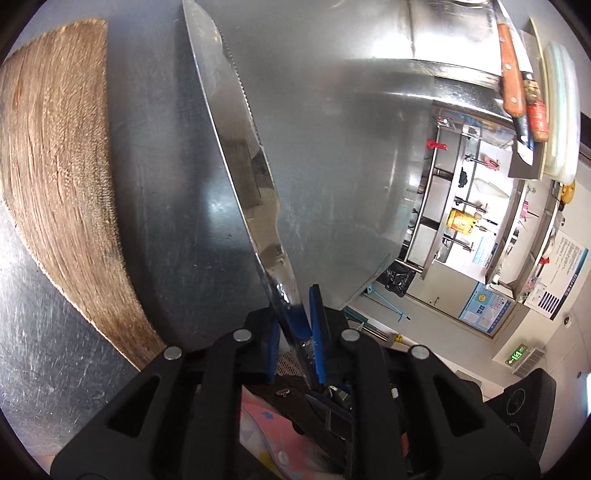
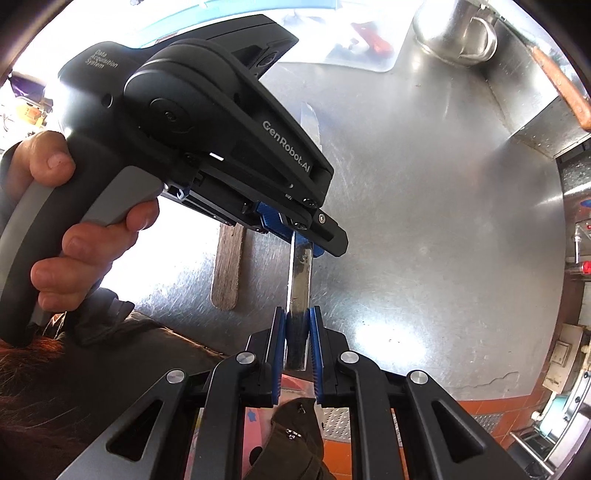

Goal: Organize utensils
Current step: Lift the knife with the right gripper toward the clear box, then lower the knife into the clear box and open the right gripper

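A steel table knife (image 1: pixel 240 147) with a serrated edge runs from between my left gripper's (image 1: pixel 295 310) blue pads up across the left wrist view, above the steel counter (image 1: pixel 332 129). In the right wrist view the same knife (image 2: pixel 301 273) points away from me. My right gripper (image 2: pixel 297 317) is shut on its handle end, pointing down at the counter. Further along the knife, the left gripper (image 2: pixel 301 236) clamps it from the left, held by a person's hand (image 2: pixel 85 243). Both grippers grip the one knife.
A worn wooden cutting board (image 1: pixel 55 147) lies left of the knife. Wood-handled knives (image 1: pixel 511 74) and white boards (image 1: pixel 561 110) stand at the counter's back right. A steel mug (image 2: pixel 454 33) sits in the far corner. A flat wooden stick (image 2: pixel 229 269) lies below the left gripper.
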A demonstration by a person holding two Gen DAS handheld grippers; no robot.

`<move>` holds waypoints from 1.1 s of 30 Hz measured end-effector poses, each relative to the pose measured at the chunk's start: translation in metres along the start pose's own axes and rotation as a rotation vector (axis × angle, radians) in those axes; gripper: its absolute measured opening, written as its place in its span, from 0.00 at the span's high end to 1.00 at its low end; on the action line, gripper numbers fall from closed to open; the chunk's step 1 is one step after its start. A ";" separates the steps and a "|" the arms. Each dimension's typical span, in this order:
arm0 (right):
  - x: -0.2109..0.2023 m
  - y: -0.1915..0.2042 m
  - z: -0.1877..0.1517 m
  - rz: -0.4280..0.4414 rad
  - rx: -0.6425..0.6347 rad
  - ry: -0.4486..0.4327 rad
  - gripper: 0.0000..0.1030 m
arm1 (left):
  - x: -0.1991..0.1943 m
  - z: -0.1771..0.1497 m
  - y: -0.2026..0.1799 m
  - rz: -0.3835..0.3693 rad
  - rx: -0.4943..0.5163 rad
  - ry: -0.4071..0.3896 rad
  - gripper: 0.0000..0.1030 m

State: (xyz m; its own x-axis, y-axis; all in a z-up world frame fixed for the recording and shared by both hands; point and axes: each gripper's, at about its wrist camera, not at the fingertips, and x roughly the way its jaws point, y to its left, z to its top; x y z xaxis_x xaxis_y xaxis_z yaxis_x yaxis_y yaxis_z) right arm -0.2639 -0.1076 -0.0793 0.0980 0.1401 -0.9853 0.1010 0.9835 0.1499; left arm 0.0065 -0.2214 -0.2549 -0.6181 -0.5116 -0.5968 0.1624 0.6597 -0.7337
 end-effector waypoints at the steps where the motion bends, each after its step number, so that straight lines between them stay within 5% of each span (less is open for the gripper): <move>1: -0.003 0.000 0.000 -0.005 -0.001 -0.005 0.86 | -0.002 -0.001 -0.003 -0.007 0.012 -0.003 0.86; 12: -0.050 0.008 -0.006 -0.121 0.006 -0.098 0.86 | -0.036 -0.011 -0.059 -0.109 0.179 -0.058 0.86; 22: -0.113 0.019 0.000 -0.244 0.024 -0.274 0.86 | -0.109 -0.013 -0.132 -0.142 0.367 -0.158 0.86; 28: -0.137 0.011 0.049 -0.245 0.002 -0.378 0.86 | -0.185 0.012 -0.135 -0.100 0.366 -0.301 0.87; 33: -0.137 0.006 0.130 -0.194 -0.035 -0.392 0.87 | -0.256 0.058 -0.116 -0.086 0.298 -0.420 0.87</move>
State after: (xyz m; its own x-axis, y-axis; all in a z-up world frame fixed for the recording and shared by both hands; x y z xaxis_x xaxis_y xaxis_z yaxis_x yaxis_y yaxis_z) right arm -0.1477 -0.1363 0.0678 0.4499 -0.0951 -0.8880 0.1214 0.9916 -0.0447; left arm 0.1902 -0.1987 -0.0363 -0.2873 -0.7742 -0.5640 0.3744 0.4512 -0.8101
